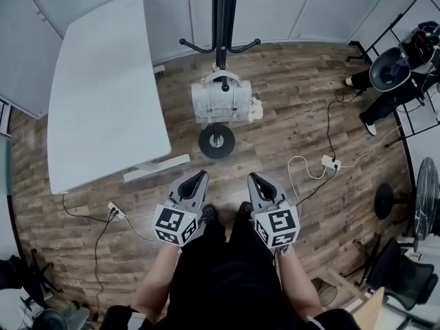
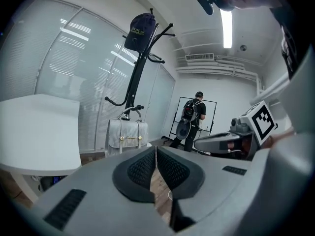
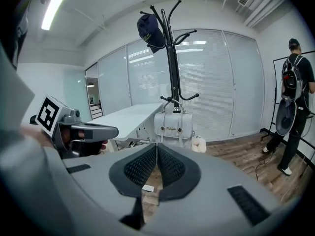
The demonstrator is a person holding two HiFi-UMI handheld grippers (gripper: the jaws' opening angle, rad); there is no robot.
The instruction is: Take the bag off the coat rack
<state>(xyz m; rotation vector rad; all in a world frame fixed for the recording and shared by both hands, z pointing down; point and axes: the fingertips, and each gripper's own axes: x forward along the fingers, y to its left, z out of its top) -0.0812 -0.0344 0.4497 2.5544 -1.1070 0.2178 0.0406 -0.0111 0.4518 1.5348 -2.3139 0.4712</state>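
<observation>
Pale grey bag is hanging by its handle from a low hook of the coat rack. It is sitting against the pole, above the round base. A fluffy white thing is showing just beside the bag; I cannot tell if it is attached. A dark cap is resting on the rack's top.

Left gripper and right gripper are hovering side by side in front of the rack, well apart from it, both pointing at the bag. Each claw is clenching, jaws meeting on nothing.

White table is standing to the rack's left. A person wearing a backpack is standing well off to the rack's right.
</observation>
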